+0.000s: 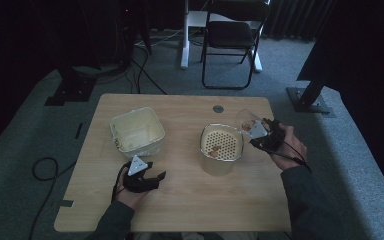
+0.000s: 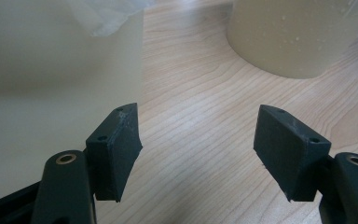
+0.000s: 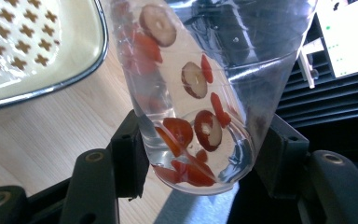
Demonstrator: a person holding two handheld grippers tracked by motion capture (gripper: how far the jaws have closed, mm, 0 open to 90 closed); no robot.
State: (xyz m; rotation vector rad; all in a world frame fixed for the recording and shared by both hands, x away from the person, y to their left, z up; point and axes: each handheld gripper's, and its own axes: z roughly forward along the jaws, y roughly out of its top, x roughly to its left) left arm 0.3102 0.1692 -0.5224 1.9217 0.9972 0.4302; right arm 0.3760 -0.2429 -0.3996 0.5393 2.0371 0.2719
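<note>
1. The wooden table [image 1: 180, 200] has bare room along its near edge and between the two containers; the right hand [image 1: 287, 145] sits close to the right edge.
2. The square tub [image 1: 137, 131] stands left of centre; what it holds I cannot tell. The round pot [image 1: 221, 148], fitted with a holed strainer, holds a few reddish pieces.
3. The right gripper [image 3: 200, 154] clamps a clear cup [image 3: 200, 93], tilted toward the pot, holding water and red fruit slices [image 3: 208, 129].
4. The left gripper [image 2: 198, 144] rests near the tub, jaws wide, holding nothing.
</note>
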